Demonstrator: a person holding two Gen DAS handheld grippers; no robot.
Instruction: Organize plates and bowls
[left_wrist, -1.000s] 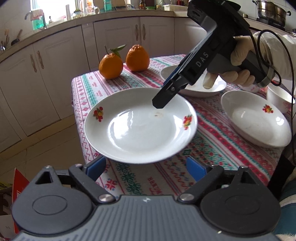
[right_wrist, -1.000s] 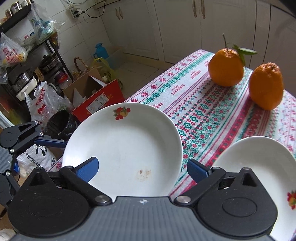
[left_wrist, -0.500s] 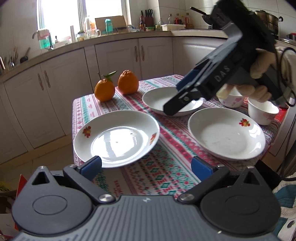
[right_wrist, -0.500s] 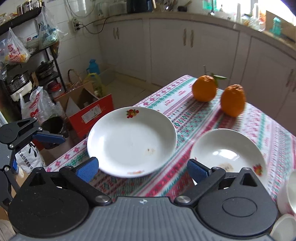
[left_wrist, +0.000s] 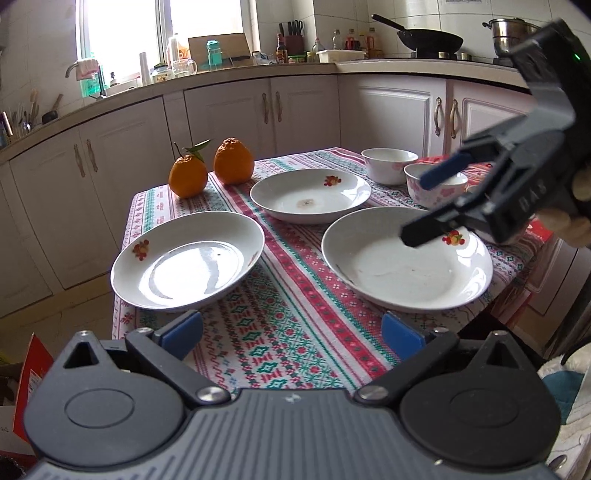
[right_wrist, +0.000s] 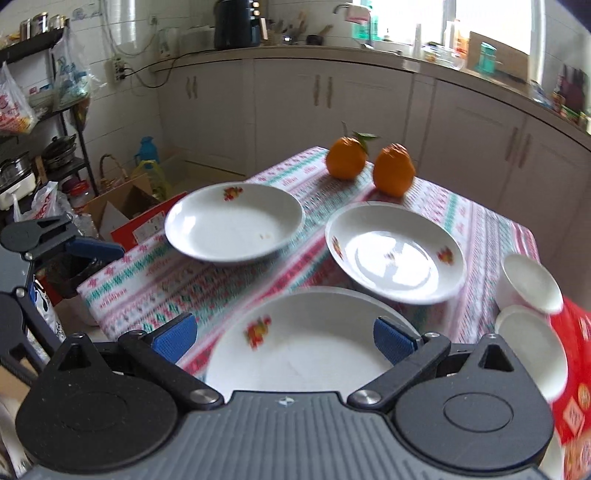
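Three white flowered plates lie on the patterned tablecloth: a left plate (left_wrist: 188, 258) (right_wrist: 234, 227), a far plate (left_wrist: 310, 194) (right_wrist: 395, 254) and a near right plate (left_wrist: 406, 258) (right_wrist: 306, 343). Two white bowls (left_wrist: 388, 164) (left_wrist: 436, 184) stand behind, also in the right wrist view (right_wrist: 532, 280) (right_wrist: 532, 347). My left gripper (left_wrist: 290, 328) is open over the cloth's front edge, just short of the left plate, holding nothing. My right gripper (left_wrist: 428, 201) (right_wrist: 284, 336) is open and hovers above the near right plate without touching it.
Two oranges (left_wrist: 188, 181) (left_wrist: 233, 161) sit at the table's far left corner. A red patterned cloth (right_wrist: 576, 387) lies by the bowls. Cabinets (left_wrist: 303, 110) ring the table, and a red cardboard box (right_wrist: 140, 225) and bags stand on the floor.
Both grippers have drawn back from the left plate. The left jaws have widened. The right gripper has swung from above the left plate to above the near right plate.
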